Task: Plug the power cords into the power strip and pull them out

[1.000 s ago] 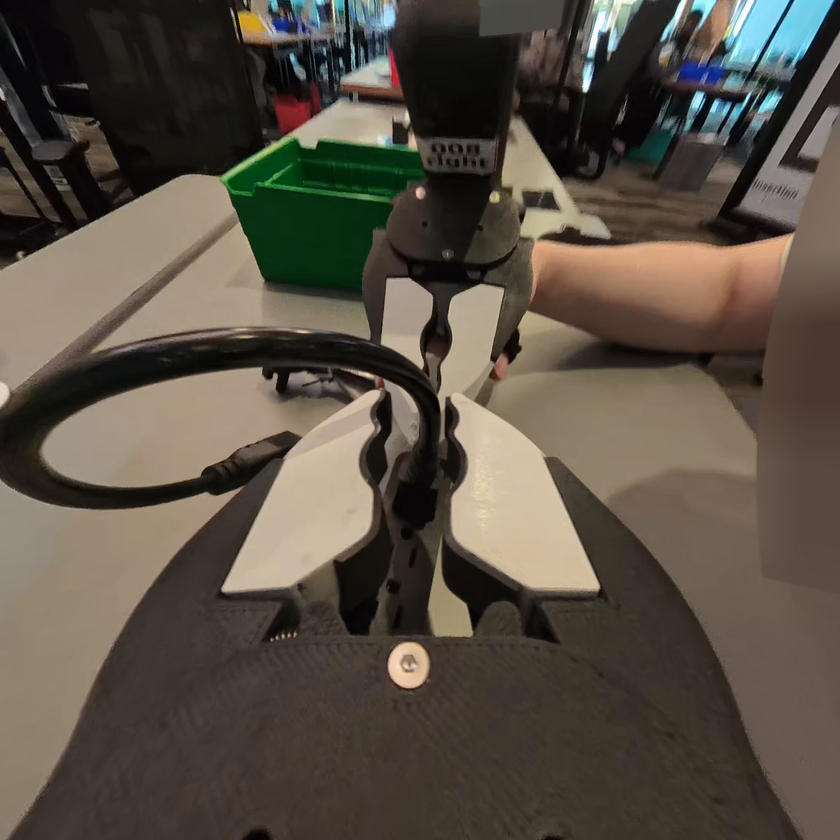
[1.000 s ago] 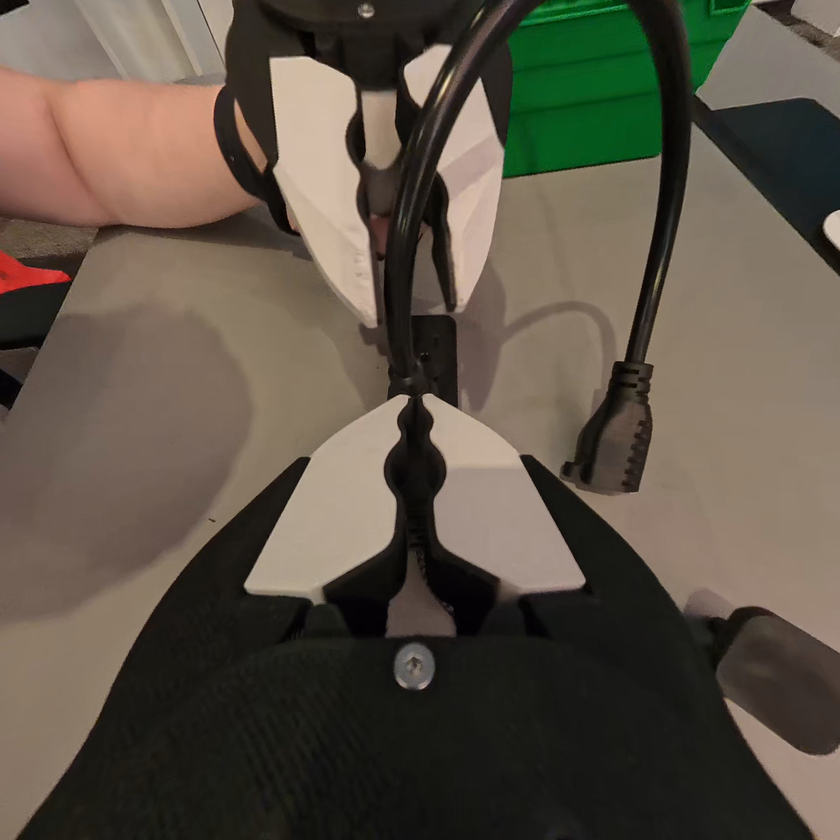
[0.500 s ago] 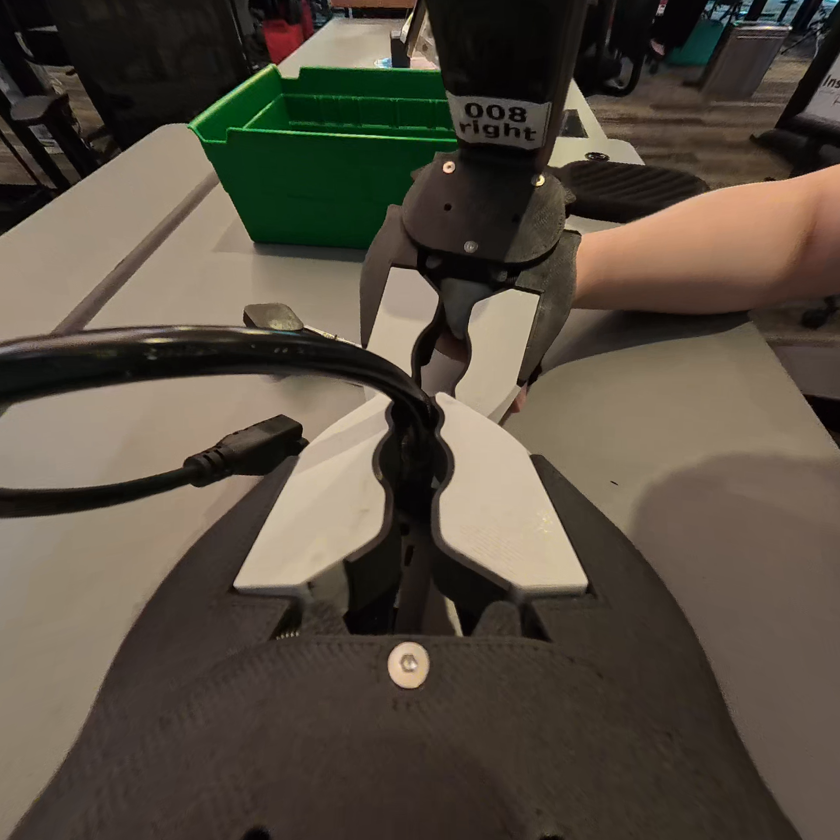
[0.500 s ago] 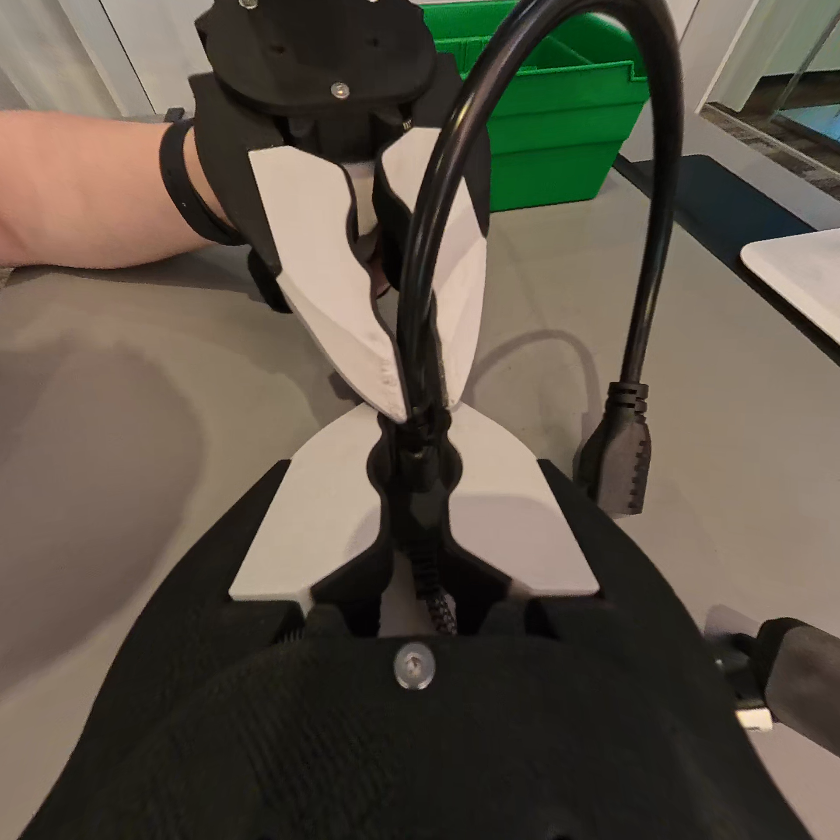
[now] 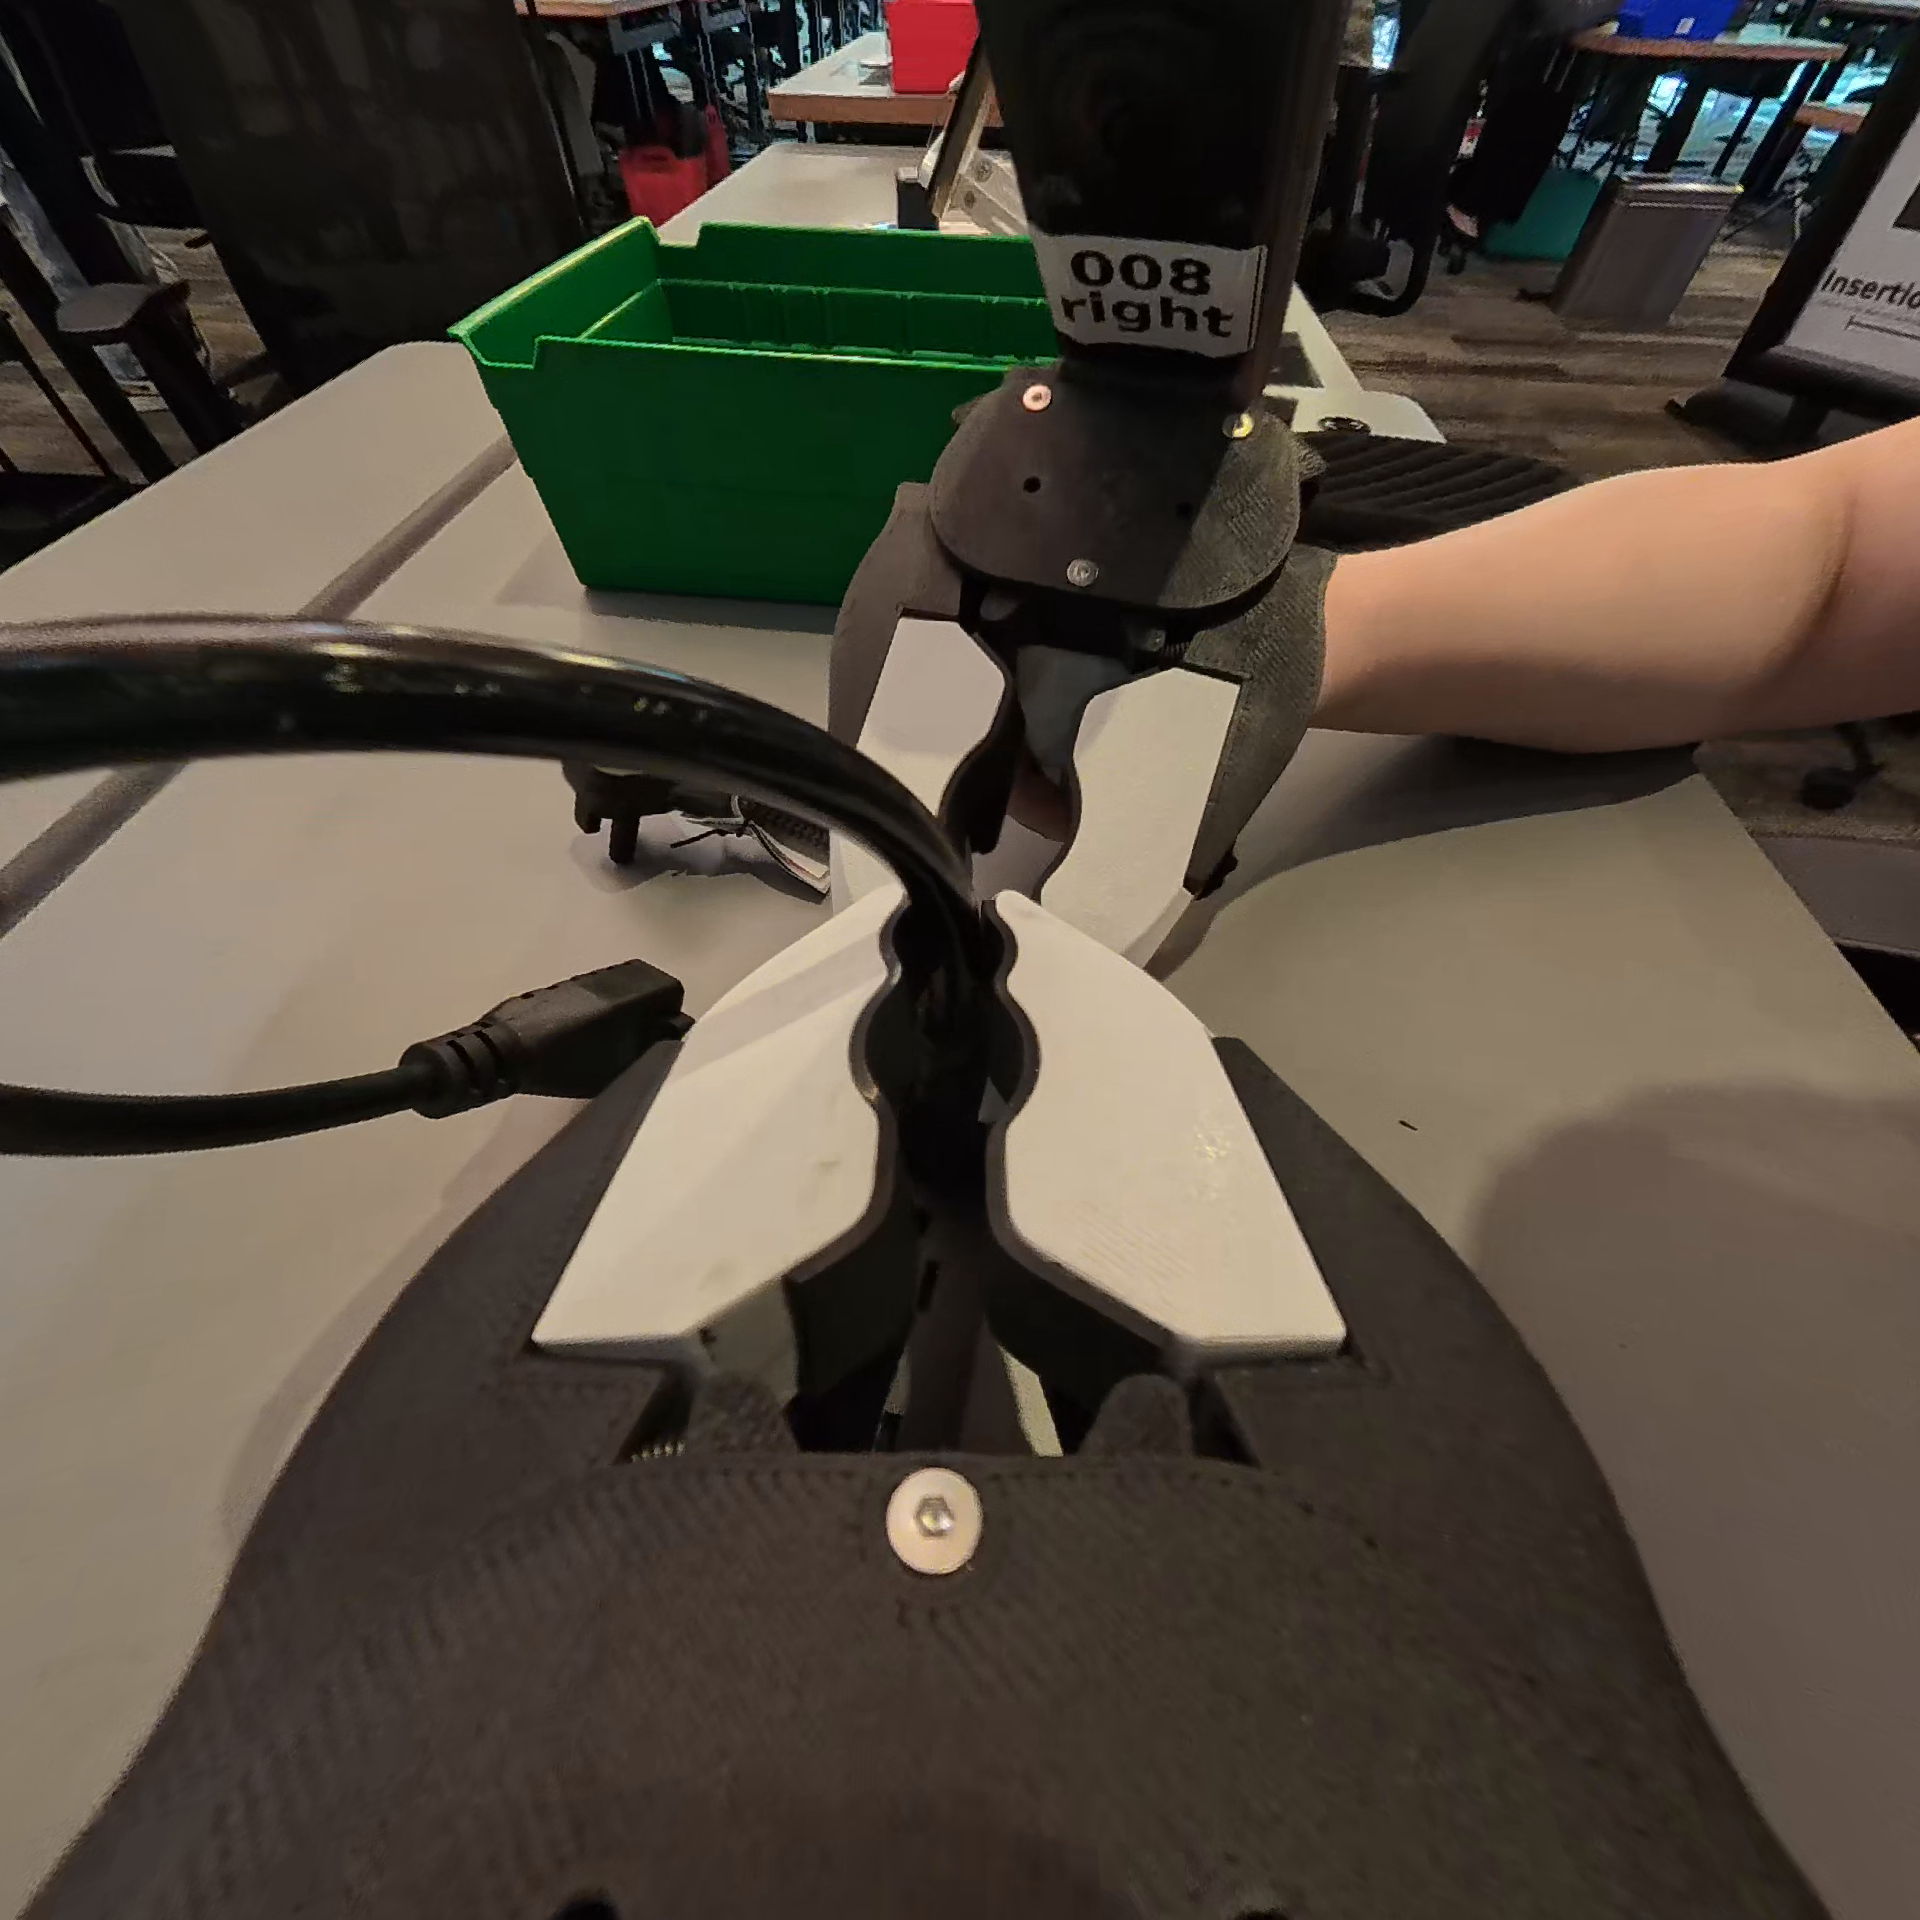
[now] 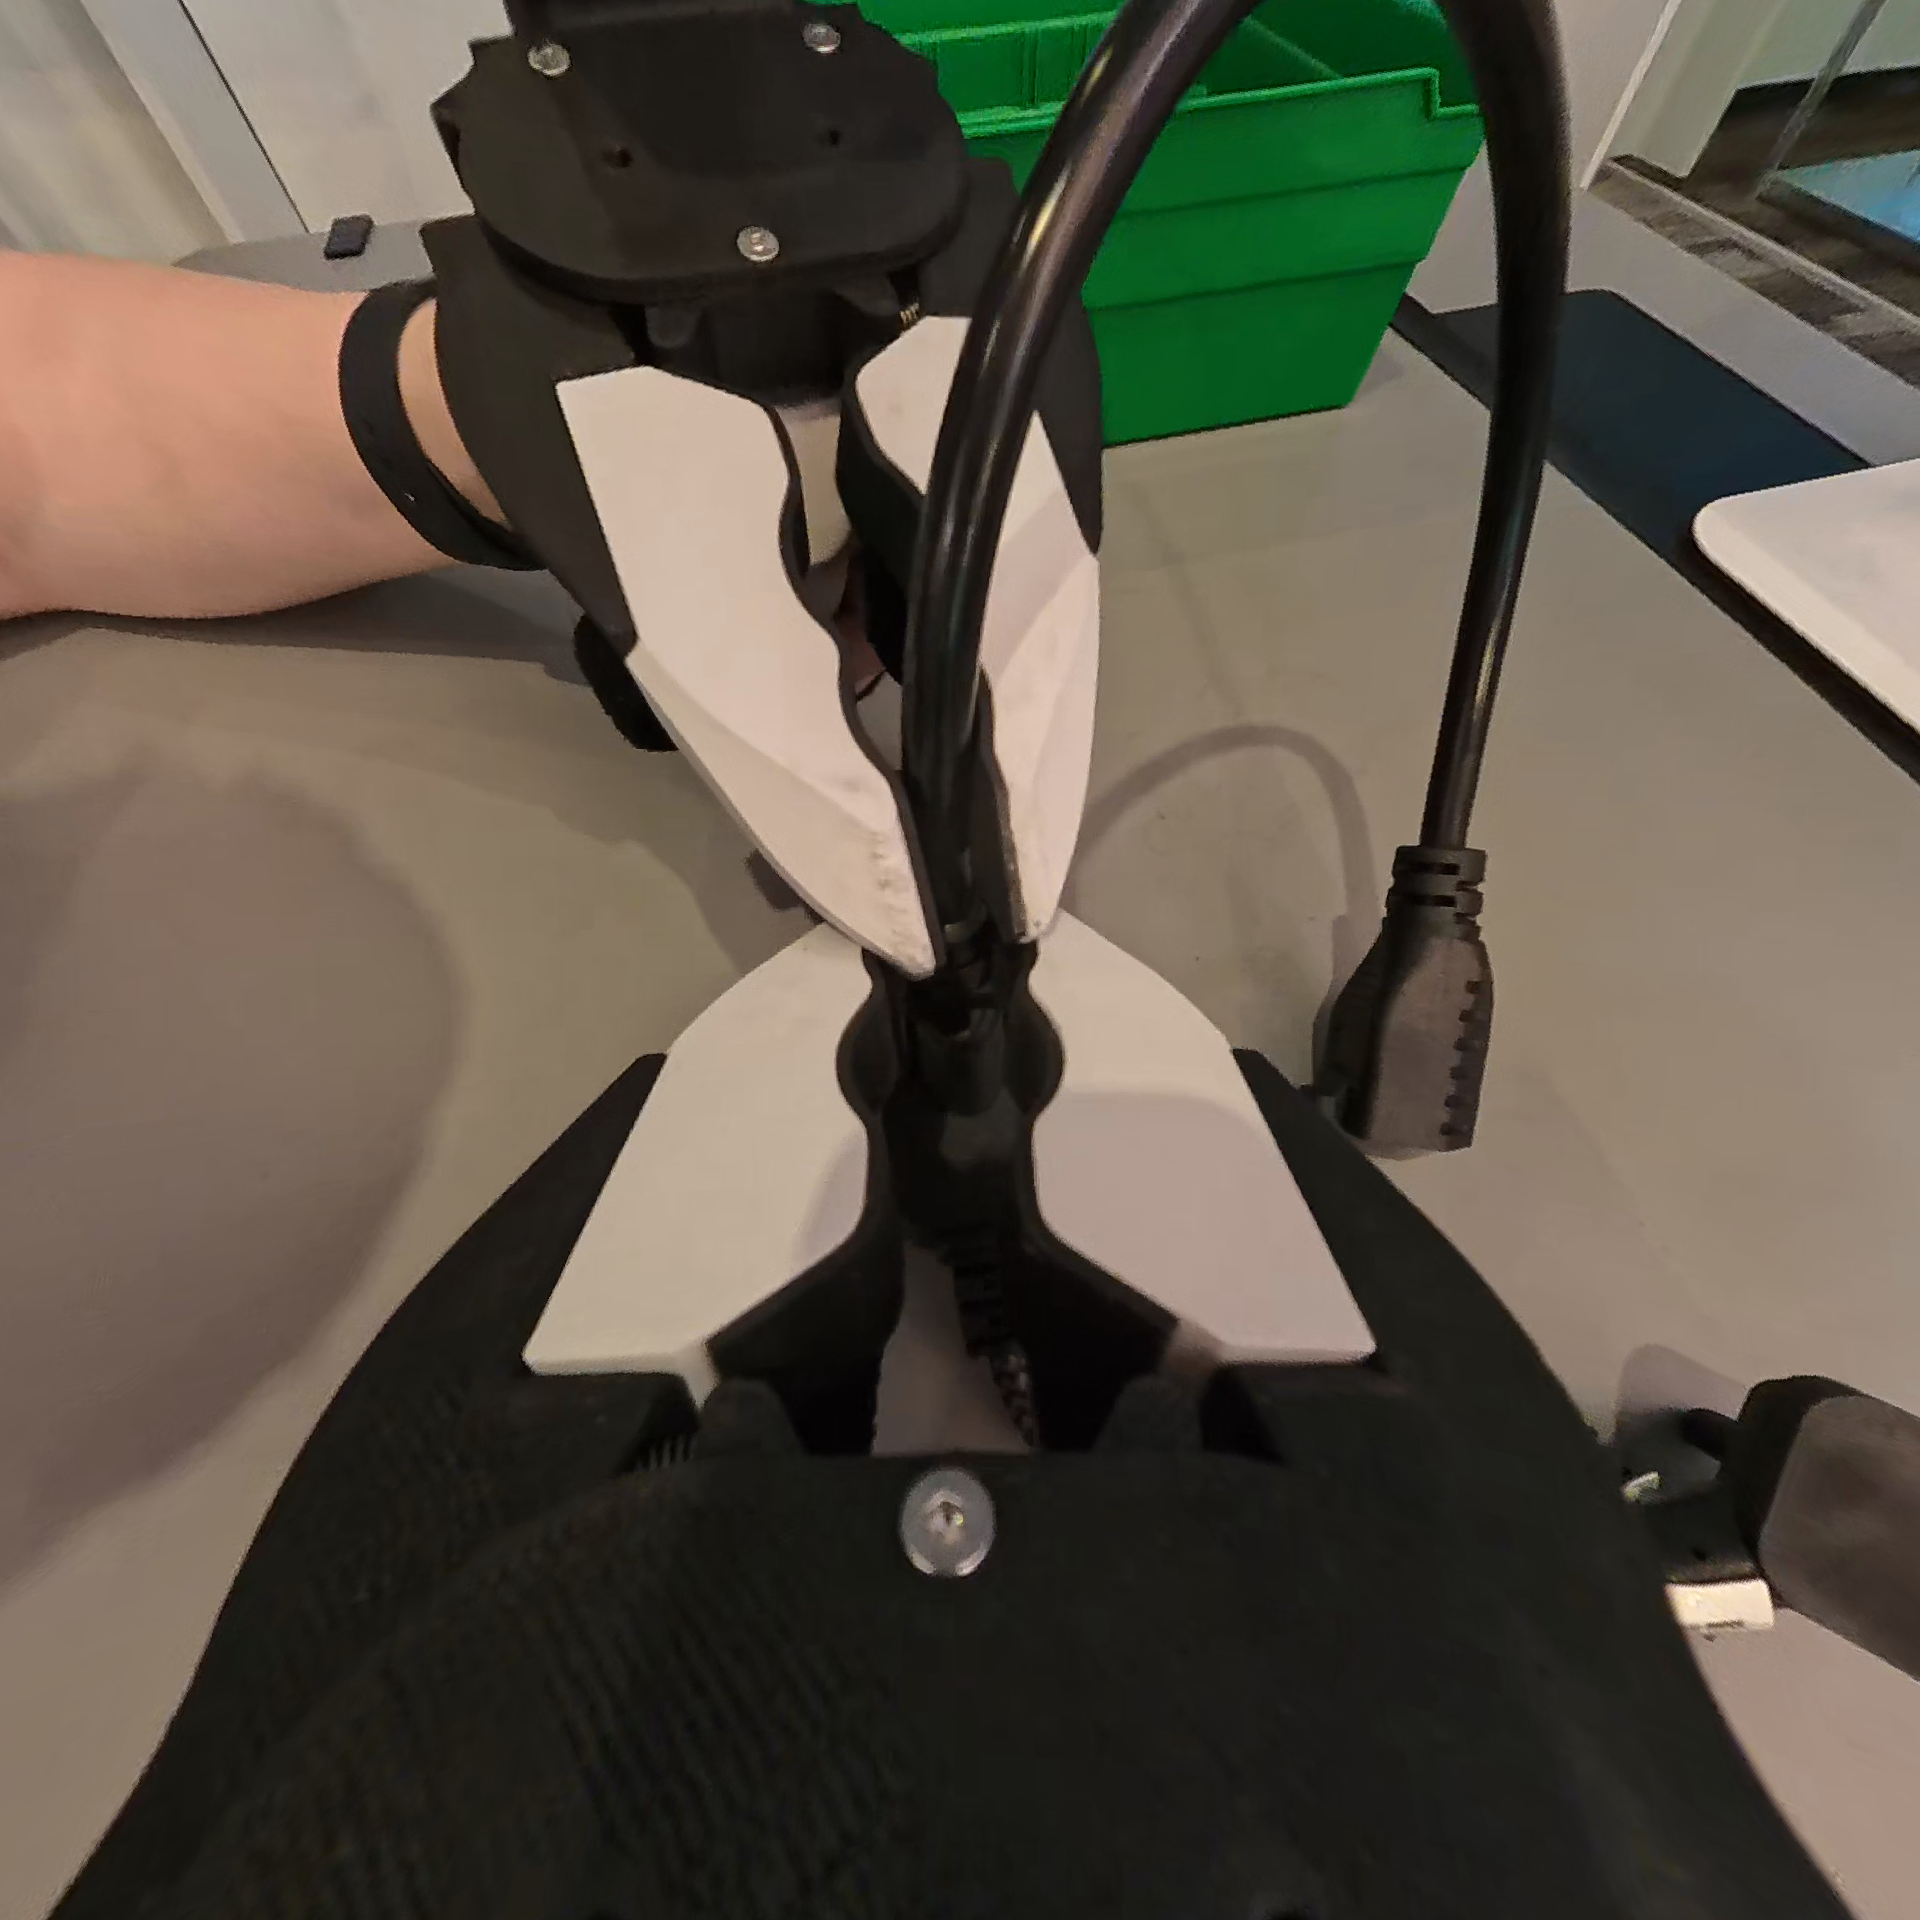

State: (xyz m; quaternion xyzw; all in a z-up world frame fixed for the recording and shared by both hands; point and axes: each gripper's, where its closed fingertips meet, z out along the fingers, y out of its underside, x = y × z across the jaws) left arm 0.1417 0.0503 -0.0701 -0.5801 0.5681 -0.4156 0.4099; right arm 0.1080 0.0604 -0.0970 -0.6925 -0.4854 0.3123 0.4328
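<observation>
A black power cord [image 5: 468, 686] arcs up from where the two grippers meet. Its free connector end [image 5: 582, 1023] hangs at the table; it also shows in the right wrist view [image 6: 1413, 1039]. My left gripper [image 5: 945, 914] is shut on the cord where it leaves the plug. My right gripper [image 6: 956, 971] is shut on the black plug body [image 6: 961, 1101], with a ribbed black piece behind it between the fingers. The two grippers face each other tip to tip: the right one [image 5: 997, 862] shows in the left wrist view, the left one [image 6: 966, 925] in the right wrist view. No power strip is clearly visible.
A green bin [image 5: 769, 457] stands at the far side of the grey table [image 5: 1455, 1039]. A small black pronged plug [image 5: 644, 805] lies before it. A black block [image 6: 1829, 1486] sits at my right gripper's side, and a white board [image 6: 1829, 582] farther right. A person's forearms reach in. Less than 4 cm separates the two grippers' tips.
The two grippers have closed the gap and now meet tip to tip. The plug sits deeper between my right fingers. The cord's free end has swung a little.
</observation>
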